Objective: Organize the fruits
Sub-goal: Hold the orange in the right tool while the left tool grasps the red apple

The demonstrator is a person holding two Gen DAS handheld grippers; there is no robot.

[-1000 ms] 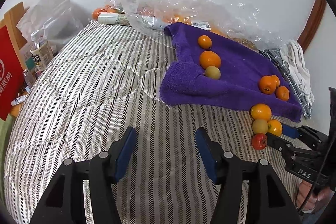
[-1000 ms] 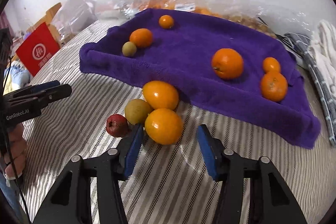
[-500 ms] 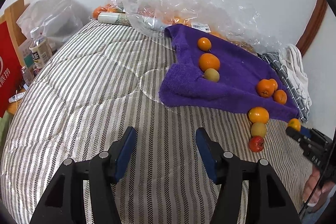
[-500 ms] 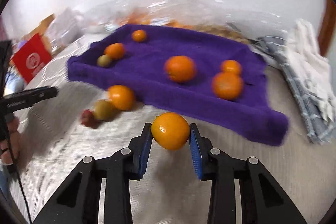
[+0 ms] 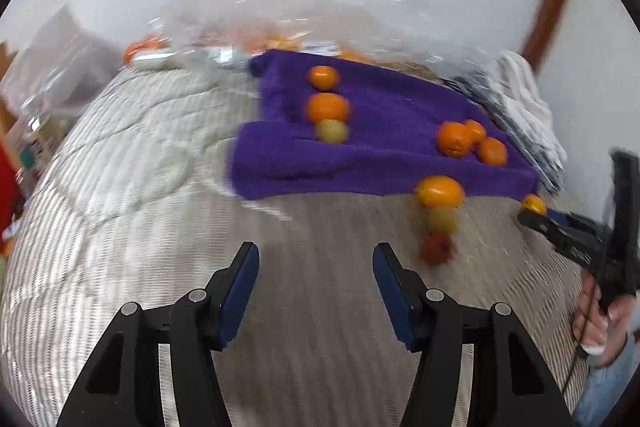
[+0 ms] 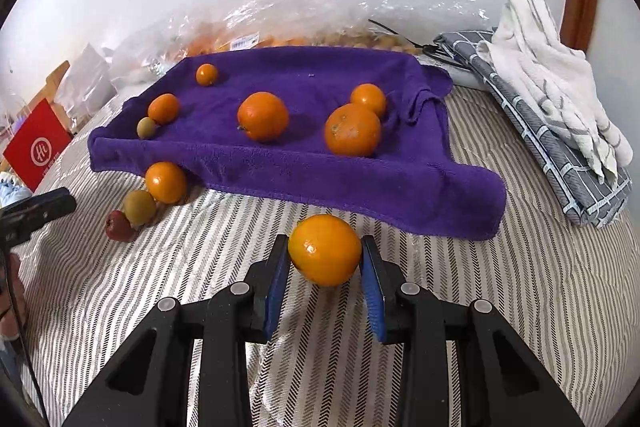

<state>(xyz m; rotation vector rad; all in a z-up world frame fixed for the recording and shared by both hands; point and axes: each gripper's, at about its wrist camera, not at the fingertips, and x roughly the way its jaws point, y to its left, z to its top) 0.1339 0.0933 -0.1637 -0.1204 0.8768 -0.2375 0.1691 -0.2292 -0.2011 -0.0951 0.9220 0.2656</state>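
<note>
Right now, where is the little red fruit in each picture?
Left wrist view: the red fruit lies blurred right of centre on the striped bedcover, at the near end of a row of three.
Right wrist view: the red fruit lies at the left, again ending that row.
Shared landmark: the purple towel, just behind that row.

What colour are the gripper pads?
Blue pads; clearest in the right wrist view.
</note>
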